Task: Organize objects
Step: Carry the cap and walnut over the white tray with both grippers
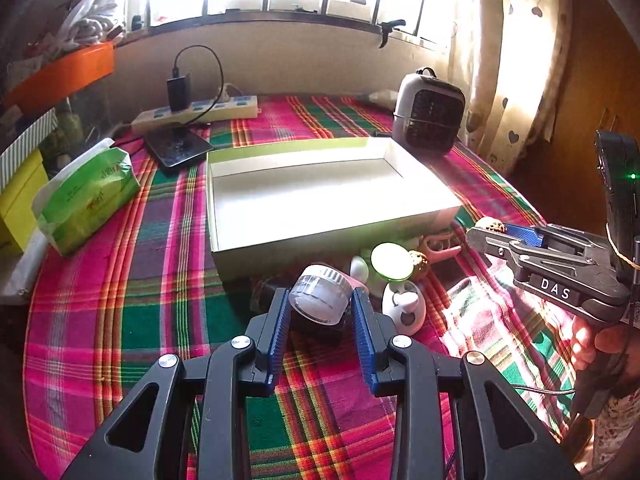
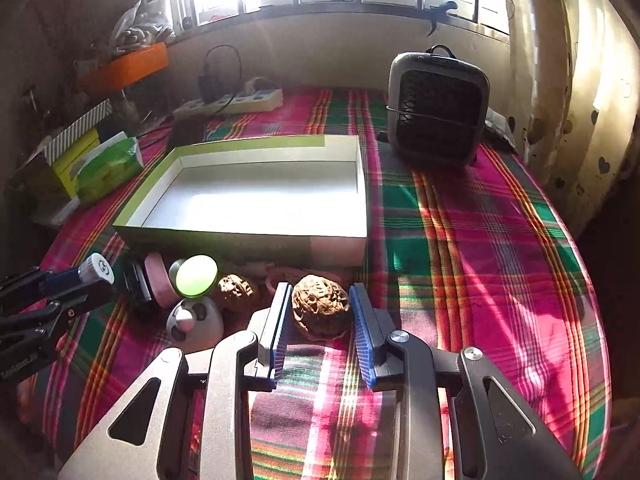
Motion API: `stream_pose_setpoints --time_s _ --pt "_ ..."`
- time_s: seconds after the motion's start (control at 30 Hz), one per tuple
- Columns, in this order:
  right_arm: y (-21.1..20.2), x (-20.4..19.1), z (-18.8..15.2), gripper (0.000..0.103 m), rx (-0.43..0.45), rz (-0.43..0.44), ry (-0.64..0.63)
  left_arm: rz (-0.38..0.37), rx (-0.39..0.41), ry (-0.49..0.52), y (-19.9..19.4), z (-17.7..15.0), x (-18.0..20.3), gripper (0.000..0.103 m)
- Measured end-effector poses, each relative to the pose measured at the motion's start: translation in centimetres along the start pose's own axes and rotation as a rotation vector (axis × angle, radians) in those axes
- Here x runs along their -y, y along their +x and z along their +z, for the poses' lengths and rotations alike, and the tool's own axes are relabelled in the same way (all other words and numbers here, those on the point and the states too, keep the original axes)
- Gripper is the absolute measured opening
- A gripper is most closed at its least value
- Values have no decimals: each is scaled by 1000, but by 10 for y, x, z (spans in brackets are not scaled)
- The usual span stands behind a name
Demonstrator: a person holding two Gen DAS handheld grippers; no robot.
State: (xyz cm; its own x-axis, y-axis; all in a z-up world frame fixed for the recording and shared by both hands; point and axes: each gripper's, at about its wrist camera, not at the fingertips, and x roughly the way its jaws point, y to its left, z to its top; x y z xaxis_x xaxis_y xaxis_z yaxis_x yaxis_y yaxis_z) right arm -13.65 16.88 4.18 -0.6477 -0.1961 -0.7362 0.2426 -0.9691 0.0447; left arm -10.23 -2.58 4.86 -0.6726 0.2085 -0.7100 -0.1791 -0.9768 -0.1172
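My left gripper [image 1: 320, 300] is shut on a small jar with a ribbed white cap [image 1: 320, 296]; it also shows in the right wrist view [image 2: 96, 268]. My right gripper [image 2: 320, 308] is shut on a walnut [image 2: 320, 306], seen from the left wrist view at the right [image 1: 493, 225]. An empty open white box with green rim [image 1: 332, 236] [image 2: 240, 236] sits behind both. In front of the box lie a second walnut [image 2: 234, 290], a green-topped round thing [image 2: 196, 276], a white round gadget [image 2: 194, 320] and a pink object [image 2: 158, 278].
A grey portable fan [image 2: 438, 108] stands at the back right. A green tissue pack [image 1: 86, 200], a yellow box [image 1: 18, 204], a power strip with charger [image 1: 200, 110] and a dark phone [image 1: 178, 150] lie at the left and back on the plaid cloth [image 2: 480, 260].
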Motion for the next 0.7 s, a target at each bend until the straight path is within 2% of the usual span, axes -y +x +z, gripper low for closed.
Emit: stream_pose_setpoints --time_s 0.5,0.7 --pt "41 -16 51 31 -41 75 -45 5 -8 -30 45 54 -21 29" --pt "65 -21 70 31 -68 59 -78 21 -18 -23 62 71 -28 29"
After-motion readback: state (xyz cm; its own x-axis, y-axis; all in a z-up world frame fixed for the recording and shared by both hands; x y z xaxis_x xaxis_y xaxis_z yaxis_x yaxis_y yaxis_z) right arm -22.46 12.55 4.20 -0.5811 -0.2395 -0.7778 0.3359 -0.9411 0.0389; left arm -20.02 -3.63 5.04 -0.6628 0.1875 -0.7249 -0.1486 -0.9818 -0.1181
